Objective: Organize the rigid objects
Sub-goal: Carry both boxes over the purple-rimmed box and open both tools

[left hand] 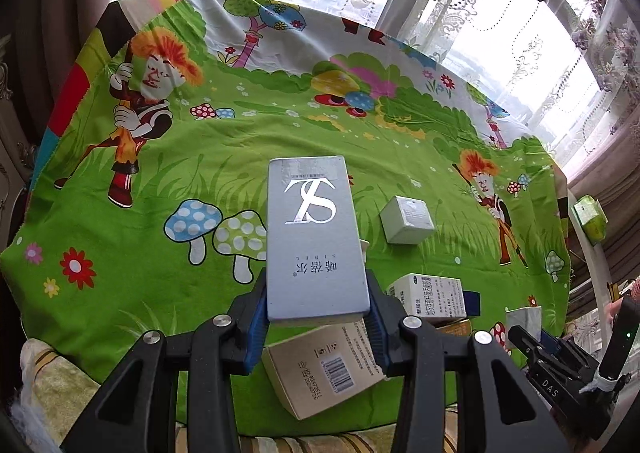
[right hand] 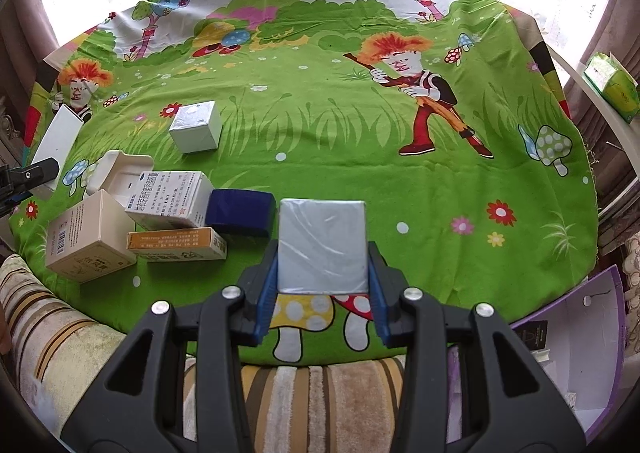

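My left gripper [left hand: 318,293] is shut on the lower end of a tall silver box [left hand: 314,229] with a large "SL" logo, held above the green cartoon cloth [left hand: 140,253]. My right gripper [right hand: 323,267] is shut on a smaller pale-blue box [right hand: 323,241] wrapped in shiny film. To the left of it lies a cluster of boxes: a beige barcode box [right hand: 86,241], a white medicine box [right hand: 170,199], an orange box [right hand: 176,243] and a dark blue box [right hand: 240,211]. A white cube box [right hand: 196,127] stands apart behind them.
An open white tray [right hand: 120,171] lies behind the cluster. A white box with purple edges [right hand: 580,353] stands open off the cloth at the lower right. A green tissue pack [right hand: 612,87] rests on the ledge at the right. A striped cushion [right hand: 312,393] borders the near edge.
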`<state>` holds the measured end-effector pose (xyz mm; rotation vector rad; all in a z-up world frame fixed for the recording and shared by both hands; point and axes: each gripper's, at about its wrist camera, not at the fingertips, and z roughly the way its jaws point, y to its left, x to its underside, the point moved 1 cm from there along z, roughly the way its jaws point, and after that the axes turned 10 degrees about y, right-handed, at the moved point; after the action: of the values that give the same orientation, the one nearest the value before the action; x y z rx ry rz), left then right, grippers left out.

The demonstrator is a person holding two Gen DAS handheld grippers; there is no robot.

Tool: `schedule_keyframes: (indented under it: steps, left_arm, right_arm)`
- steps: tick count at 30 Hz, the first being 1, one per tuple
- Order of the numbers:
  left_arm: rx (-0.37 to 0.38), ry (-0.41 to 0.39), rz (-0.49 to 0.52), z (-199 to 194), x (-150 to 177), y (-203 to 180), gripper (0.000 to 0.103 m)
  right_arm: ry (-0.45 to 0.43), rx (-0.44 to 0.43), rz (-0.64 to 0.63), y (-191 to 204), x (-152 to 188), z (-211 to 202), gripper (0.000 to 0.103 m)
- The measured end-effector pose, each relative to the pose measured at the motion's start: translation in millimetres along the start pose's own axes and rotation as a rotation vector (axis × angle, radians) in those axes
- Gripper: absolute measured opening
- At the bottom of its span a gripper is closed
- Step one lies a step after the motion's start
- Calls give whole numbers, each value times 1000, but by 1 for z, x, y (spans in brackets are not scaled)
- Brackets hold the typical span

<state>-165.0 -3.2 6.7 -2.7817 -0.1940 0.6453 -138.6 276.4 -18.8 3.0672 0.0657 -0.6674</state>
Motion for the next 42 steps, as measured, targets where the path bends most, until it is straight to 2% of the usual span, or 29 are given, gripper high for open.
schedule_keyframes:
  steps: [18,31,42]
  left_arm:
    - [144,38,208,-20,60,-85,43]
    - [266,93,490,-29,105,-168,43]
    - [383,170,679,-29,138,-224,43]
  right_arm:
    - [-40,-6,63,-29,52,-49,44]
    - [-55,35,169,-93,103,-83,44]
    - [-59,88,273,-151,144,-106,44]
